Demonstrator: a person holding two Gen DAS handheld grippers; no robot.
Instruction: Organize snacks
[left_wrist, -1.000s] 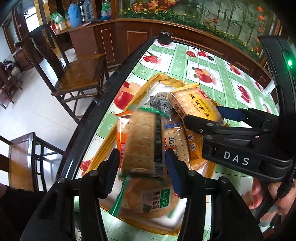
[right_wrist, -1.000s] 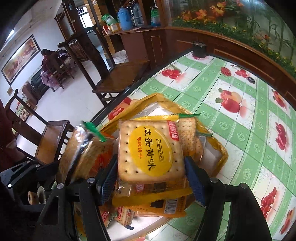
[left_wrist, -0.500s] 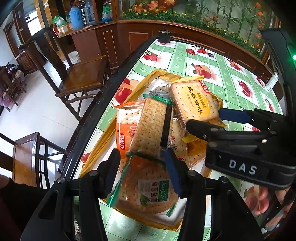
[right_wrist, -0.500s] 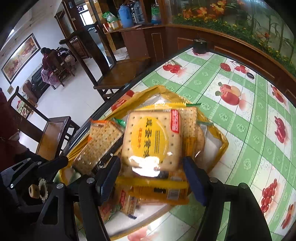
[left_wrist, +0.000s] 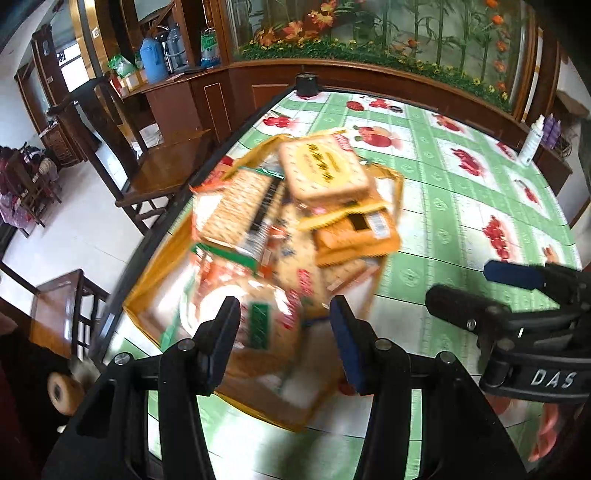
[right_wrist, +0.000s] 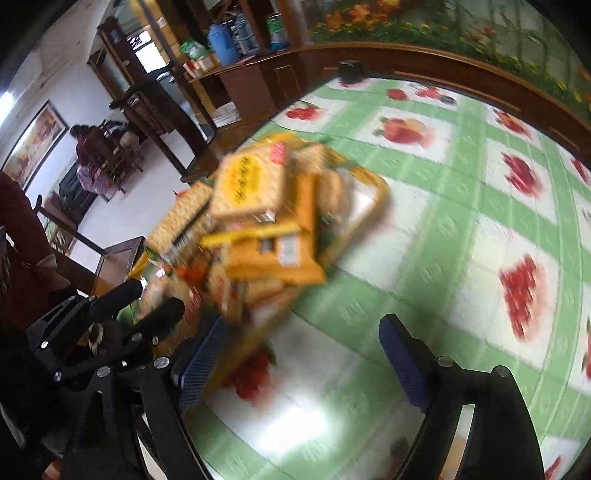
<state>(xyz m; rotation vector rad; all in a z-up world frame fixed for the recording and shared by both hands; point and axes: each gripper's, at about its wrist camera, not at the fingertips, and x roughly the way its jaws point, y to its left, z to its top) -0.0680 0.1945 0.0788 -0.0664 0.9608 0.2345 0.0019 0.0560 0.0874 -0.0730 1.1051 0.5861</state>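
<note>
A yellow tray near the table's left edge holds a heap of cracker packets. A square cracker packet with a yellow label lies on top; it also shows in the right wrist view. A green-trimmed cracker packet lies beside it. My left gripper is open and empty, just short of the tray's near end. My right gripper is open and empty, to the right of the tray over the tablecloth. It also shows in the left wrist view. Both views are blurred.
The table has a green checked cloth with fruit prints. A dark round object sits at the far table corner. Wooden chairs stand left of the table. A white bottle stands at the far right.
Both grippers let go of their cracker packets, which now lie on the heap in the tray. Both grippers pulled back toward me, the right one also moving to the right.
</note>
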